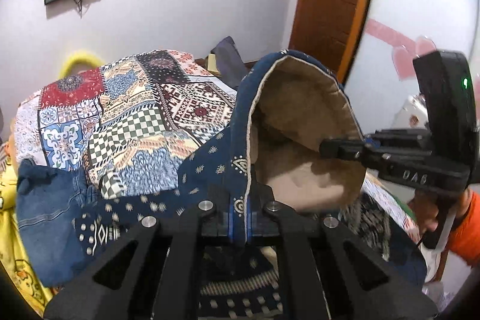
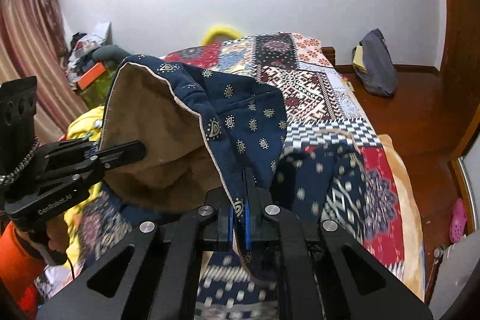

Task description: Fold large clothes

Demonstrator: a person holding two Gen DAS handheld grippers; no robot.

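Fingers [image 1: 228, 218] of left & right grippers [image 2: 238, 215], 2 pairs, each clenched on 1 navy hooded garment [image 2: 252, 122].

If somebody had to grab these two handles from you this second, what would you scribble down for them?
Left gripper: shut on the hem of the navy patterned garment.
Right gripper: shut on the same hem, further along.
Where things are: the garment's edge is held up between the two grippers, tan lining showing; the rest lies on the patchwork bedspread. Blue jeans lie beside it on the bed.
Done: both grips taken, edge raised.
Left: no fold made yet. Probably carry the edge across, lay it flat, then let go.
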